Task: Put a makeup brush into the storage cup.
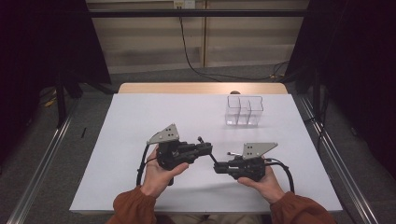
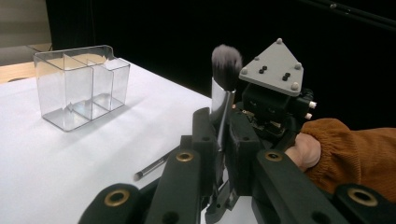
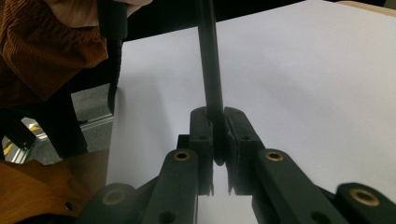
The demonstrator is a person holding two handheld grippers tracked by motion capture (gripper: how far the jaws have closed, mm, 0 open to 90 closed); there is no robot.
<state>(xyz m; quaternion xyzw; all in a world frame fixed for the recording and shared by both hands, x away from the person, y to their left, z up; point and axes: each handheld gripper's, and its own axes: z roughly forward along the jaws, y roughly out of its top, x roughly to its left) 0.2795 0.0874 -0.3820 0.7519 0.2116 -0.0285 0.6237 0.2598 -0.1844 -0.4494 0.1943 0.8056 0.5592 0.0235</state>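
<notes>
Over the white table (image 1: 140, 140), both tongs clamp one brush (image 2: 224, 79).

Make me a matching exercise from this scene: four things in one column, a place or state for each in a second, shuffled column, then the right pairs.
Things
1. makeup brush
2. clear organizer
3. thin brush
4. right gripper

Places or states
A. stands empty toward the far right of the table
B. lies flat on the white tabletop
C. shut on a dark handle
D. clamped at its silver collar in the left gripper, bristles up

Pairs: 1-D, 2-A, 3-B, 4-C
</notes>
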